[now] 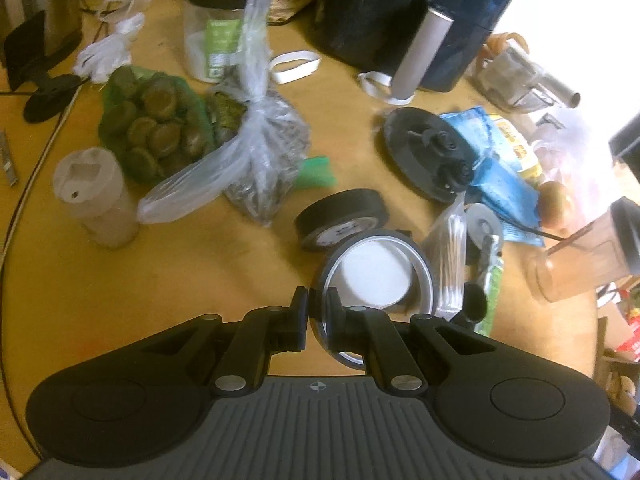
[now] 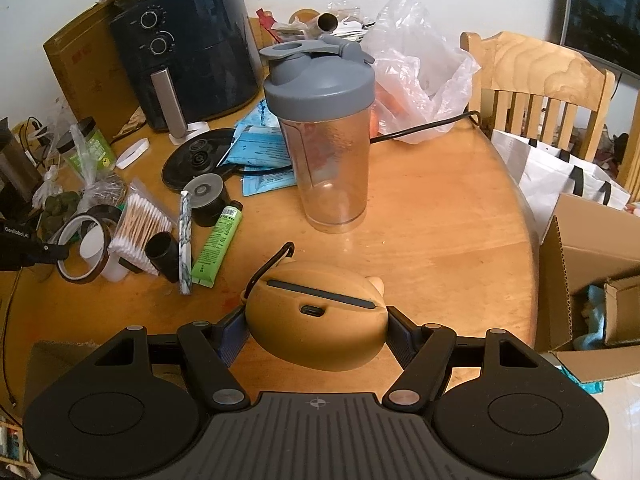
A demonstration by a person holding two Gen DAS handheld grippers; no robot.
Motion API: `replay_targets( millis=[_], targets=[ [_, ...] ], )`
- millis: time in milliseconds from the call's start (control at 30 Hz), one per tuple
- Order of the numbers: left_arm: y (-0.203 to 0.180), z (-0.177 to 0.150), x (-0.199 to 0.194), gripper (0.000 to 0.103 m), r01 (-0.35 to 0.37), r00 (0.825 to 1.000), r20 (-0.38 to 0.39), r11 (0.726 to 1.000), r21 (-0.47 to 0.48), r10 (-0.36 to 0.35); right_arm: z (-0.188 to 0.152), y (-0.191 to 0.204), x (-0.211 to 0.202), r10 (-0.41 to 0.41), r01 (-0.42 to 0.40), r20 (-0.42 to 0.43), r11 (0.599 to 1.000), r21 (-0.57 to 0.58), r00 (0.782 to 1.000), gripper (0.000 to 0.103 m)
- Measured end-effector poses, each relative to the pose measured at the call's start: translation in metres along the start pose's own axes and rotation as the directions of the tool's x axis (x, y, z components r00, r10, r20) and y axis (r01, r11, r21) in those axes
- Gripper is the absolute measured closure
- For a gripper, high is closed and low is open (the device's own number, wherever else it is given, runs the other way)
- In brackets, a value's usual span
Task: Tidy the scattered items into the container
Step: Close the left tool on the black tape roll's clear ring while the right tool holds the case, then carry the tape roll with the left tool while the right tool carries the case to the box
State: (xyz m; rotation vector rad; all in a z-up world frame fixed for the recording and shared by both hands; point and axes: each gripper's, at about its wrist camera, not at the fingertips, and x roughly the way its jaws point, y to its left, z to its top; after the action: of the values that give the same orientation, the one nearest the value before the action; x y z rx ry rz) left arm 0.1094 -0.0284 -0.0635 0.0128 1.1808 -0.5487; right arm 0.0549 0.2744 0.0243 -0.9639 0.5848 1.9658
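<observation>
Cluttered wooden table (image 2: 420, 208), left tongs (image 1: 316, 312) pinching amber tape ring (image 1: 376, 276), right tongs (image 2: 316, 332) clasping rounded tan case (image 2: 316, 320).

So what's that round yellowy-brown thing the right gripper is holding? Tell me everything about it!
It's a small tan case, rounded like a pebble, and looks like soft rubber. A dark slit runs across it, with a little charging slot below. A tiny ear-like bump sticks out at one side, and a dark loop hangs off the other. The right gripper squeezes it from both sides, holding it above the wooden table.
</observation>
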Motion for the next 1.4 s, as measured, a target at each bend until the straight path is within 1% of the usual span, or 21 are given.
replay_targets(
  millis=[133,233,500,633,767,1000,1200,1400],
  targets=[
    [0.007,-0.004,0.003,0.094,-0.021,1.000,-0.017,1.000,-0.014,0.020,-0.002,0.000,0.000,0.002,-0.002,-0.005,1.000,-0.004,1.000,0.030],
    [0.009,-0.006,0.008,0.095,-0.039,0.999,-0.036,0.999,-0.004,0.039,-0.003,0.001,-0.001,0.001,-0.001,-0.009,1.000,-0.007,1.000,0.030],
    [0.013,-0.012,0.009,0.096,-0.048,0.998,-0.050,0.999,-0.011,0.047,-0.008,0.001,-0.004,-0.004,0.004,-0.013,1.000,-0.011,1.000,0.030],
    [0.013,-0.017,-0.001,0.096,-0.017,0.999,-0.048,1.000,-0.017,0.016,-0.009,0.004,-0.006,0.002,-0.002,-0.016,1.000,-0.027,1.000,0.030],
    [0.009,-0.025,-0.018,0.096,0.017,0.999,-0.044,1.000,-0.016,-0.018,-0.009,0.011,-0.009,0.024,-0.025,-0.016,0.999,-0.048,1.000,0.030],
    [-0.002,-0.044,-0.049,0.096,0.083,0.995,-0.049,0.996,0.016,-0.082,-0.006,0.034,-0.013,0.090,-0.091,-0.020,0.991,-0.100,0.996,0.030],
    [-0.008,-0.063,-0.066,0.096,0.104,0.993,-0.057,0.993,0.050,-0.101,-0.005,0.056,-0.015,0.148,-0.150,-0.025,0.977,-0.152,0.989,0.030],
    [-0.009,-0.083,-0.074,0.095,0.111,0.991,-0.079,0.991,0.073,-0.105,-0.008,0.074,-0.016,0.202,-0.206,-0.039,0.959,-0.195,0.979,0.030]
  ],
)
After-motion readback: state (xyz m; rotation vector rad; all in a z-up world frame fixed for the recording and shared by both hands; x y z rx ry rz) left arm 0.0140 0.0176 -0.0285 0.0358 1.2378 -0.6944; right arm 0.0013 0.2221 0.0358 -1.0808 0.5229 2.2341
